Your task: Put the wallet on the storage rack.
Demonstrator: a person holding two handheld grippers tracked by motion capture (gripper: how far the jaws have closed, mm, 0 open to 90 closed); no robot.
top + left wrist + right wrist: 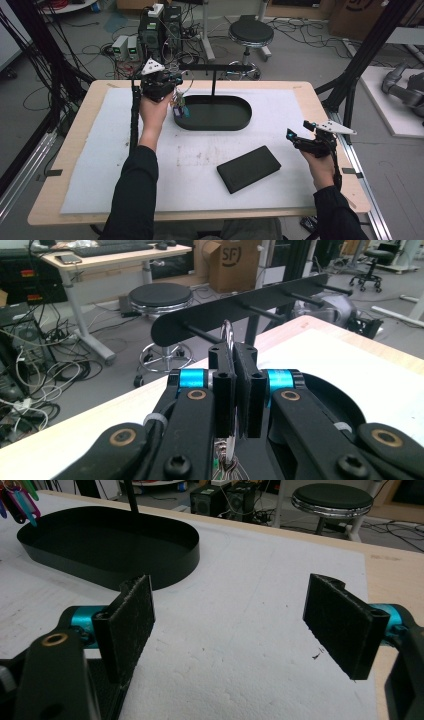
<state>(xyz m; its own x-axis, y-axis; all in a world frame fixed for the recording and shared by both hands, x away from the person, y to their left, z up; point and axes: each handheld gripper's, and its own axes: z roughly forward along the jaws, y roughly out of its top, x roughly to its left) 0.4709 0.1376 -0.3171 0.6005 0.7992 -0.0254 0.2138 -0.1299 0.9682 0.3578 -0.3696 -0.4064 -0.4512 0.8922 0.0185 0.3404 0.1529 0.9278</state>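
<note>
Two jaws of your left gripper are pressed together on a thin silver metal key ring, its loop poking up past the jaw tips; coloured key tags dangle beneath, over the 9 o'clock end of the black oval tray. Judging by looks, the bunch is light, the ring stiff and slick, the tags loose and free to swing. Keep your hold on the ring's flat side, leaving the loop's top clear. The first black peg of the black hook rail sits just beyond at 12 o'clock. Your left hand is raised, gripper pointing forward. Your right gripper rests at the table's 3 o'clock edge, jaws spread, nothing between them.
</note>
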